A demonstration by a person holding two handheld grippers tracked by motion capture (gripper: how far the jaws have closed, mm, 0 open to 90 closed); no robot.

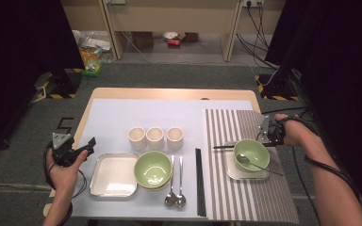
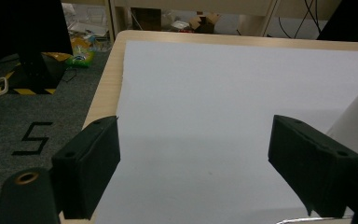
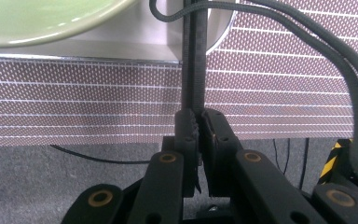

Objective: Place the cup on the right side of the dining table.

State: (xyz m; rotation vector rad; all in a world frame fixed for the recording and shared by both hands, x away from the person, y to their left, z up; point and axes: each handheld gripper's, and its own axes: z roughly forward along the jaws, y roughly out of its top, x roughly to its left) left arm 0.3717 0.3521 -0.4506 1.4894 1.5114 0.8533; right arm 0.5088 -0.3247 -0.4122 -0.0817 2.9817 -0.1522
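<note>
The right tongs (image 1: 265, 141) are clamped on a pair of black chopsticks (image 1: 224, 147), laying them by the small green bowl (image 1: 251, 154) on the striped placemat (image 1: 226, 197), while the left tongs (image 1: 92, 142) hang open, empty, at the desk's (image 1: 169, 93) edge.

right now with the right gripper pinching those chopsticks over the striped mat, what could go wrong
The right gripper clamps the black chopsticks near one end, so the long free end may droop or twist. That end lies beside the green bowl on the small tray; a swing could knock it or the spoon resting in it. The trailing cable hangs across the chopsticks and might snag.
</note>
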